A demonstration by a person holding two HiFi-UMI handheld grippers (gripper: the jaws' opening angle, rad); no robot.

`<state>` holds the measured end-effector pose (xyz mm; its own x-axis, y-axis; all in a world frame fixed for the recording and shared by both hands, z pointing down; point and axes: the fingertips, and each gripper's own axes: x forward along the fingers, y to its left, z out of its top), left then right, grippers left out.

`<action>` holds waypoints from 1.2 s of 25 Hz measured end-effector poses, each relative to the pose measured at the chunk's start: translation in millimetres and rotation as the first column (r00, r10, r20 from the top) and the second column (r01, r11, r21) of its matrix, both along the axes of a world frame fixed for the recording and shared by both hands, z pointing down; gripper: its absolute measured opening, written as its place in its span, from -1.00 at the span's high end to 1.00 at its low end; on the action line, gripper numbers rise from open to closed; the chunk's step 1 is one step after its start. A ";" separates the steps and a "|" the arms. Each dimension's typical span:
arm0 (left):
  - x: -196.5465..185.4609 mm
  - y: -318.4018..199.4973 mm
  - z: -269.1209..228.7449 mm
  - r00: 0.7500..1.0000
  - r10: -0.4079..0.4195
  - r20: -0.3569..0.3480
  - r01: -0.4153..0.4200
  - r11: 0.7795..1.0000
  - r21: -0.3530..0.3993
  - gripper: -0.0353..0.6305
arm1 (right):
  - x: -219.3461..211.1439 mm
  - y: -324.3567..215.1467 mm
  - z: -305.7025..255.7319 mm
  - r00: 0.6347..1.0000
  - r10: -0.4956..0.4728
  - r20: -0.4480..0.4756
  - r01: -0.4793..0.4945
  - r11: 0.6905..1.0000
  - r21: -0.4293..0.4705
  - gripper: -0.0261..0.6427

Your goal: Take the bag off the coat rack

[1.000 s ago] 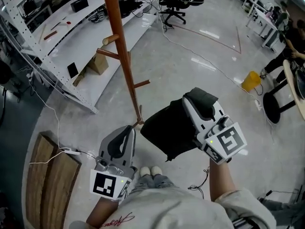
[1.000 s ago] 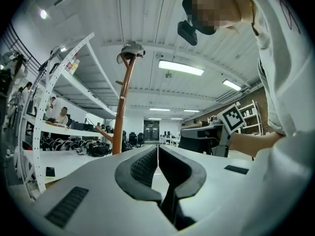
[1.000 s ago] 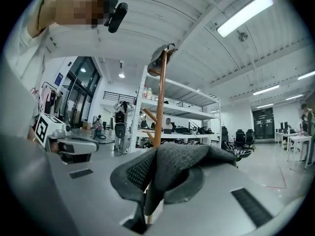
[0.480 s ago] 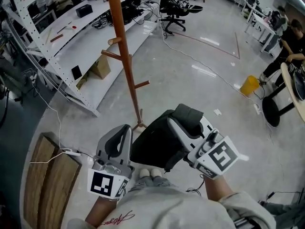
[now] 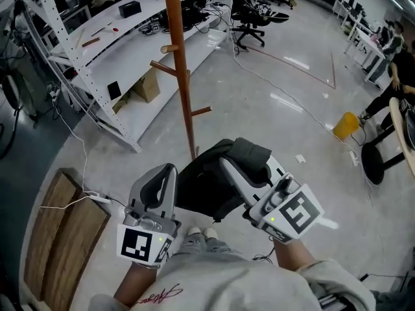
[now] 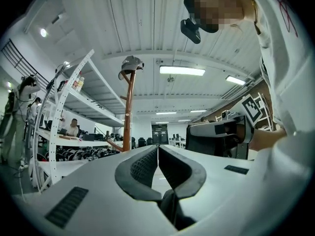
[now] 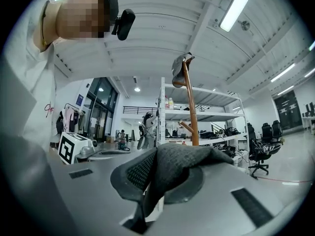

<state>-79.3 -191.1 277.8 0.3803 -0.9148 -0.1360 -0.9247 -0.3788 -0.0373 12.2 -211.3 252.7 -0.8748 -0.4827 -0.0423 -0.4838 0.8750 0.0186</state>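
One fold of the bag (image 5: 202, 188), seemingly soft and light, is clamped in my right claw (image 7: 156, 157); left claw (image 6: 158, 151) closed, empty.

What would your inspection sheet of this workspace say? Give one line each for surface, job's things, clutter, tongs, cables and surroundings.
Surface: glossy grey floor.
Job's things: bag off the coat rack; cap on the rack's top.
Clutter: box, boards, yellow container.
Tongs: right tongs shut on bag; left tongs shut, empty.
Cables: white cable across floor; another beside boards.
Surroundings: shelving, office chair, person seated at right.
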 end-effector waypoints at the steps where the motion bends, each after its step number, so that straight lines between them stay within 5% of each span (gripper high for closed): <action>1: -1.5 0.7 0.7 1.000 -0.009 -0.002 0.009 1.000 -0.001 0.84 | -1.4 1.2 -0.8 1.000 -0.008 -0.002 0.008 1.000 0.006 0.81; 14: -7.1 34.6 -3.0 1.000 -0.021 -0.023 0.022 0.999 0.026 0.84 | -0.3 38.8 5.4 0.999 0.001 -0.036 0.000 1.000 0.024 0.81; 30: -31.3 175.9 4.8 0.998 0.056 -0.021 -0.055 0.998 0.022 0.84 | -13.6 171.0 13.1 0.993 0.116 -0.010 -0.115 0.993 0.036 0.81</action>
